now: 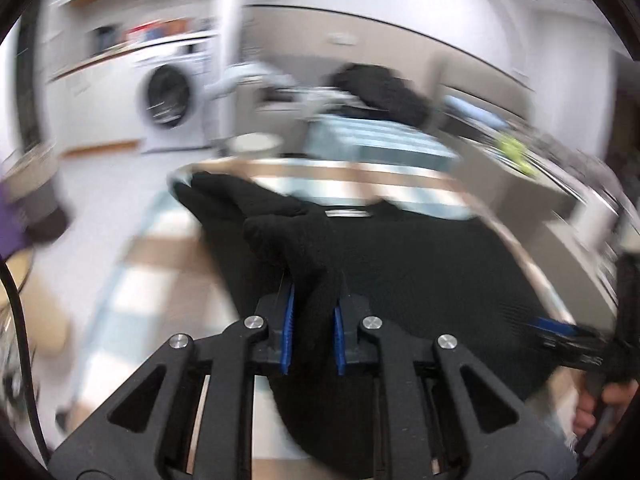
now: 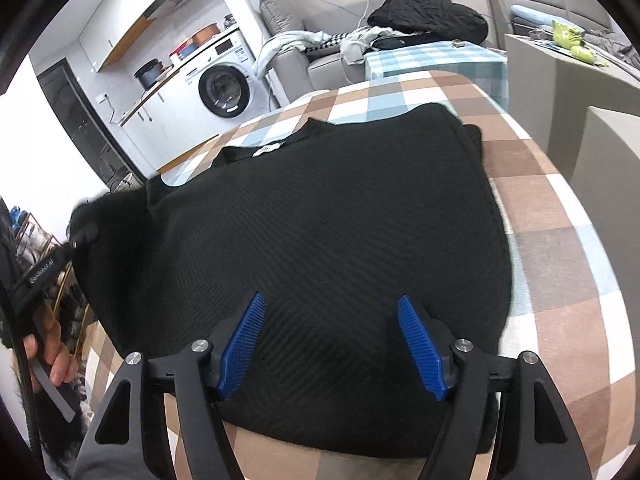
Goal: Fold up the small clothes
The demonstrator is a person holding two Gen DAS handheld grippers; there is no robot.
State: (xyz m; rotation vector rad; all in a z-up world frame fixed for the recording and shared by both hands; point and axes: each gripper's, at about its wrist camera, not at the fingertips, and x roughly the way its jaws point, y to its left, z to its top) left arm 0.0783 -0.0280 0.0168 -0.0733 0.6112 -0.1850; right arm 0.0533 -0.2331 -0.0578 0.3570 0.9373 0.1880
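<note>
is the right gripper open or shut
Open. The right gripper has its blue fingers spread wide over the black sweater, with nothing between them.

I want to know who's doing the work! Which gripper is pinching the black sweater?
The left gripper: it is shut on the black sweater, while the right gripper hovers open above it.

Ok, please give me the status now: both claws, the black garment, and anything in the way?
Left claw shut on black garment. Right claw open above its near hem, empty. Garment flat on checkered table. Nothing in the way.

White washing machine (image 2: 224,86), grey sofa (image 2: 304,64)
</note>
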